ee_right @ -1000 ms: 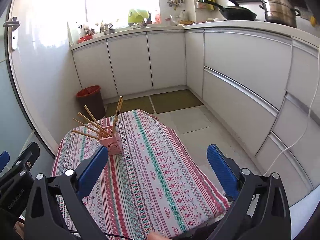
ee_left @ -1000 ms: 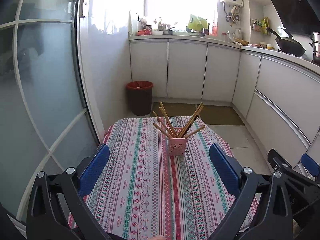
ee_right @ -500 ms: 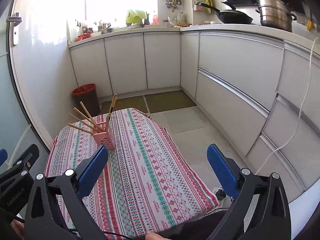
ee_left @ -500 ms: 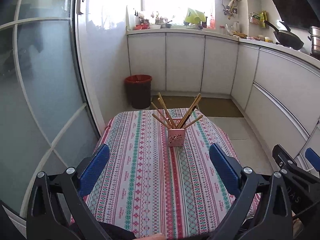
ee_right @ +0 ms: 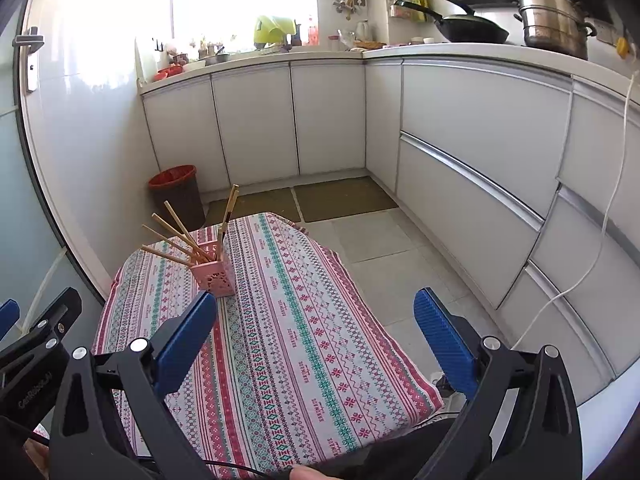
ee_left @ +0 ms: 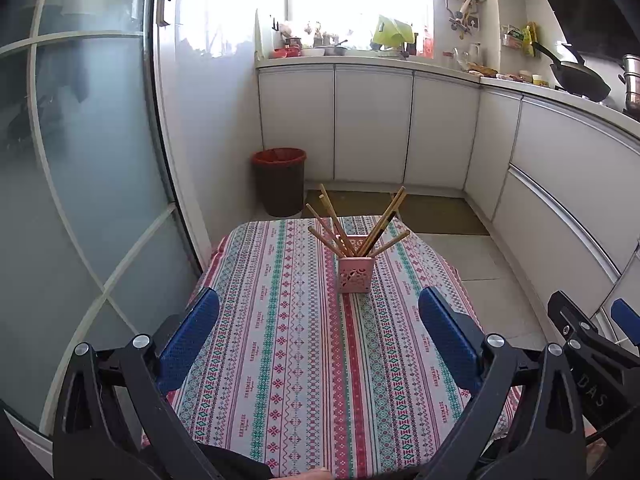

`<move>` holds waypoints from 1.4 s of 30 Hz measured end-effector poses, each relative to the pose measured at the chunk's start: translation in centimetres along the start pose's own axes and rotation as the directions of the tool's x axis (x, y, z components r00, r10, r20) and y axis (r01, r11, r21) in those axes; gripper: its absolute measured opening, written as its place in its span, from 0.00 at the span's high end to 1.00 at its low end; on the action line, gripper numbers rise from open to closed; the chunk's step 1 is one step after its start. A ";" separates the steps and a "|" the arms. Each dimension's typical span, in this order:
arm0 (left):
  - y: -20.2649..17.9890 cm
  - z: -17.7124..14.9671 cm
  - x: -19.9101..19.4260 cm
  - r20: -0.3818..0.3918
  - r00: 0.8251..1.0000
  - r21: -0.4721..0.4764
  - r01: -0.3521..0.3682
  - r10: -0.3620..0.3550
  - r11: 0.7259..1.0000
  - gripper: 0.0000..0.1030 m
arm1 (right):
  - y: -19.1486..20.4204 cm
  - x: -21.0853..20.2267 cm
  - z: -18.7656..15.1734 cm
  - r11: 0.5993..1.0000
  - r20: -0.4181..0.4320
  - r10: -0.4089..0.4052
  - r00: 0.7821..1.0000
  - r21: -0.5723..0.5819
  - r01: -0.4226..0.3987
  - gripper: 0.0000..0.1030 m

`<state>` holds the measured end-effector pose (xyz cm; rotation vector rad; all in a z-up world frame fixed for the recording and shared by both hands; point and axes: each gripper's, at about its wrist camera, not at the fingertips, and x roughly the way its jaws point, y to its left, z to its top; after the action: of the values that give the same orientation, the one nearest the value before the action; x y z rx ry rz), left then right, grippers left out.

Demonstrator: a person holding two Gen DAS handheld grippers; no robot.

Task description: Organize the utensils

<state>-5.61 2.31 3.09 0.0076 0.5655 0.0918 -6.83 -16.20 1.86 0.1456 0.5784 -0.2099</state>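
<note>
Small kitchen, white cabinets (ee_right: 256,120), red bin (ee_left: 279,180) by the wall; tabletop (ee_left: 280,360) under a striped cloth, nothing loose on it that I can see; pink holder (ee_left: 356,274) stands upright toward the far end, chopsticks (ee_left: 360,224) fanned out of it at mixed angles; left gripper (ee_left: 318,336) and right gripper (ee_right: 316,332) both spread wide, grasping nothing, hovering over the near edge, well apart from the holder; read: sorting looks done or nearly so, hands backed off; next move, if any, is reaching forward to straighten the splayed sticks; needs a careful pinch so the light holder doesn't tip.
</note>
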 end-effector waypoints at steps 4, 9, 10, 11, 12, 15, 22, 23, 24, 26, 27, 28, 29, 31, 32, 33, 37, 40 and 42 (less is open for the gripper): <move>0.1 -0.1 0.0 -0.001 1.000 -0.002 0.000 0.000 1.000 0.07 | 0.0 0.0 0.0 1.000 -0.002 0.002 1.000 0.002 -0.002 0.07; 0.2 -0.1 0.1 -0.002 1.000 -0.002 0.001 -0.001 1.000 0.07 | -0.1 0.1 0.1 1.000 -0.010 0.005 1.000 0.002 -0.005 0.07; 0.2 -0.1 0.1 -0.003 1.000 -0.001 -0.001 0.001 1.000 0.07 | -0.1 0.2 0.1 1.000 -0.012 0.006 1.000 0.003 -0.006 0.07; 0.1 -0.1 0.0 -0.003 1.000 -0.003 -0.003 0.003 1.000 0.07 | -0.1 0.2 0.1 1.000 -0.014 0.008 1.000 0.005 -0.008 0.07; 0.1 -0.2 0.0 -0.003 1.000 -0.004 -0.003 0.003 1.000 0.07 | -0.2 0.2 0.1 1.000 -0.015 0.010 1.000 0.007 -0.010 0.07; 0.1 -0.2 0.0 -0.003 1.000 -0.004 -0.004 0.004 1.000 0.07 | -0.2 0.2 0.1 1.000 -0.015 0.010 1.000 0.008 -0.010 0.07; 0.1 -0.3 0.1 -0.007 1.000 -0.007 -0.002 0.002 1.000 0.07 | -0.1 0.3 0.0 1.000 -0.019 0.011 1.000 0.007 -0.010 0.07; 0.1 -0.3 0.1 -0.007 1.000 -0.008 -0.003 0.003 1.000 0.07 | -0.1 0.3 0.0 1.000 -0.019 0.011 1.000 0.007 -0.011 0.07; 0.1 -0.3 0.1 -0.009 1.000 -0.010 -0.002 0.002 1.000 0.07 | -0.1 0.3 0.0 1.000 -0.020 0.011 1.000 0.008 -0.011 0.07; 0.1 -0.3 0.1 -0.011 1.000 -0.010 -0.004 0.004 1.000 0.07 | -0.1 0.3 0.0 1.000 -0.020 0.011 1.000 0.007 -0.011 0.07; 0.2 -0.3 0.2 -0.011 1.000 -0.011 -0.004 0.004 1.000 0.07 | -0.1 0.3 0.0 1.000 -0.019 0.010 1.000 0.006 -0.010 0.07; 0.1 -0.3 0.2 -0.012 1.000 -0.011 -0.003 0.003 1.000 0.07 | -0.1 0.3 0.0 1.000 -0.019 0.010 1.000 0.005 -0.010 0.07; 0.1 -0.2 0.2 -0.012 1.000 -0.010 -0.005 0.004 1.000 0.07 | 0.0 0.3 0.0 1.000 -0.020 0.010 1.000 0.005 -0.010 0.07; 0.1 -0.2 0.2 -0.012 1.000 -0.013 -0.004 0.004 1.000 0.07 | -0.1 0.3 0.1 1.000 -0.023 0.012 1.000 0.005 -0.012 0.07; 0.1 -0.3 0.2 -0.013 1.000 -0.013 -0.005 0.005 1.000 0.07 | -0.1 0.3 0.1 1.000 -0.024 0.013 1.000 0.004 -0.013 0.07; 0.1 -0.3 0.2 -0.013 1.000 -0.012 -0.007 0.007 1.000 0.07 | -0.1 0.3 0.1 1.000 -0.024 0.014 1.000 0.005 -0.013 0.07; 0.0 -0.3 0.4 -0.017 1.000 -0.015 -0.008 0.008 1.000 0.07 | 0.0 0.3 0.2 1.000 -0.026 0.015 1.000 0.005 -0.015 0.07; 0.0 -0.3 0.4 -0.018 1.000 -0.015 -0.008 0.008 1.000 0.07 | -0.1 0.4 0.3 1.000 -0.028 0.015 0.999 0.006 -0.015 0.07; 0.0 -0.3 0.4 -0.018 1.000 -0.016 -0.008 0.008 1.000 0.07 | -0.1 0.4 0.3 1.000 -0.029 0.017 0.999 0.009 -0.017 0.07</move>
<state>-5.44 2.31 2.66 -0.0063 0.5826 0.1040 -6.40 -16.42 1.86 0.1619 0.6054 -0.1940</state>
